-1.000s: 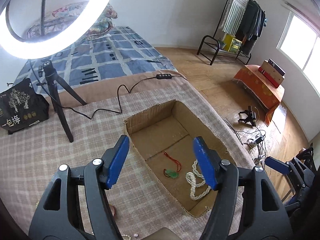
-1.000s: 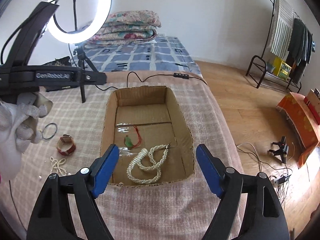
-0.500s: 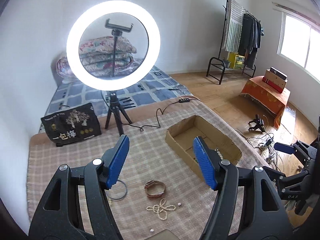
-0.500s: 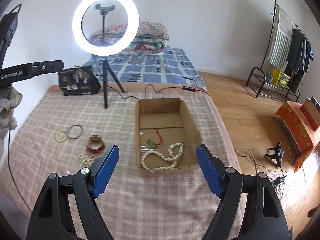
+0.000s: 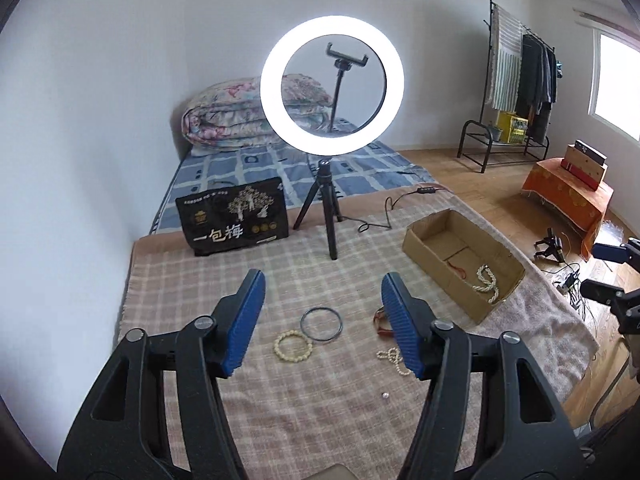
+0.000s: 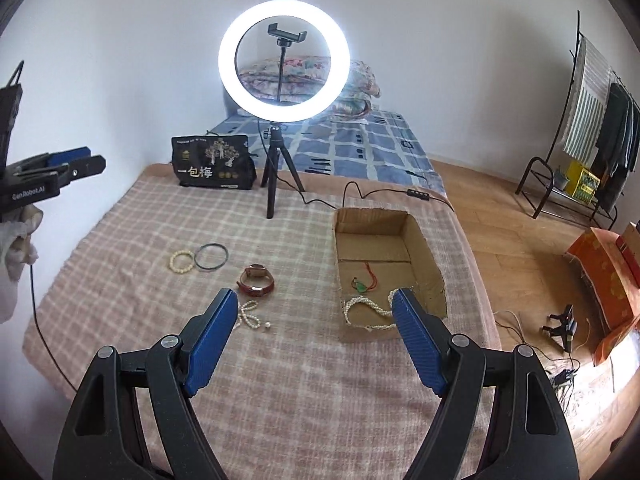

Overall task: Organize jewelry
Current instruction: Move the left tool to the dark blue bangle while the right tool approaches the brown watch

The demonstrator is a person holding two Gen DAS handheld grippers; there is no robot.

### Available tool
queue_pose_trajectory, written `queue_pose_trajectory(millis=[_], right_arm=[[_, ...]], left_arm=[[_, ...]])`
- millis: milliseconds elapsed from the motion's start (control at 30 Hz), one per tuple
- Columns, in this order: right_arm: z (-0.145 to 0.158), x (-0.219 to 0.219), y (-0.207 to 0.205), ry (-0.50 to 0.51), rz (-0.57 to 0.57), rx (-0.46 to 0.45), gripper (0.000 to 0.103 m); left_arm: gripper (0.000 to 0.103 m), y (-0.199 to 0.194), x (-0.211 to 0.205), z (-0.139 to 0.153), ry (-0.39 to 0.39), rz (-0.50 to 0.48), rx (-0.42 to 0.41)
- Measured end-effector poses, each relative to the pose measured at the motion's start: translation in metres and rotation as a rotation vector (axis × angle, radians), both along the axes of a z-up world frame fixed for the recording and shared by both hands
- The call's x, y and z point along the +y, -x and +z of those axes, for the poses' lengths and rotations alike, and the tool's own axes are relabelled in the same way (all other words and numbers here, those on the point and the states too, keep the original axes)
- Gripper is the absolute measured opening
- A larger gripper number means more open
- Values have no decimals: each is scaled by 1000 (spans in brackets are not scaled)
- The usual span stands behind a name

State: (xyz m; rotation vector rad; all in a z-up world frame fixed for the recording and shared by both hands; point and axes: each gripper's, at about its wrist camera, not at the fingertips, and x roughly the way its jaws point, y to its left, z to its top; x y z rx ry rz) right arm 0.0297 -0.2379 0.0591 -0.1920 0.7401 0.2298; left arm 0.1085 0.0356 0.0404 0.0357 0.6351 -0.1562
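A cardboard box [image 6: 424, 256] on the plaid blanket holds a pearl necklace [image 6: 366, 308] and a green pendant on a red cord [image 6: 362, 284]; the box also shows in the left wrist view [image 5: 424, 254]. On the blanket lie a cream bead bracelet [image 5: 292, 345], a dark bangle [image 5: 321, 320], a red-strapped watch [image 6: 256, 280] and a small pearl strand [image 6: 248, 316]. My left gripper [image 5: 324, 324] is open and empty, high above the bangle. My right gripper [image 6: 312, 344] is open and empty, pulled back from the box.
A lit ring light on a tripod [image 6: 276, 176] stands at the far side of the blanket, its cable [image 6: 348, 196] trailing past the box. A black printed bag [image 6: 212, 168] leans beside it. A loose pearl [image 5: 386, 395] lies near the front. Bare floor lies right of the bed.
Both grippers have drawn up and back from over the box. The left one has swung left, so the loose jewelry is now in front of it. Both stayed open.
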Motion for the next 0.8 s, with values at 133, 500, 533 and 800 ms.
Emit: queue_pose_trajectory(millis=[133, 500, 533, 800], right_arm=[[-2, 3, -2, -63, 17, 4, 79], [-40, 28, -43, -158, 73, 100, 79], [-46, 31, -49, -157, 78, 113, 78], [-105, 42, -111, -202, 99, 257, 62]], left_arm=[[53, 1, 19, -20, 24, 50, 62], [39, -42, 38, -81, 87, 50, 229], [39, -51, 39, -88, 102, 48, 250], [39, -125, 30, -148, 157, 54, 396]])
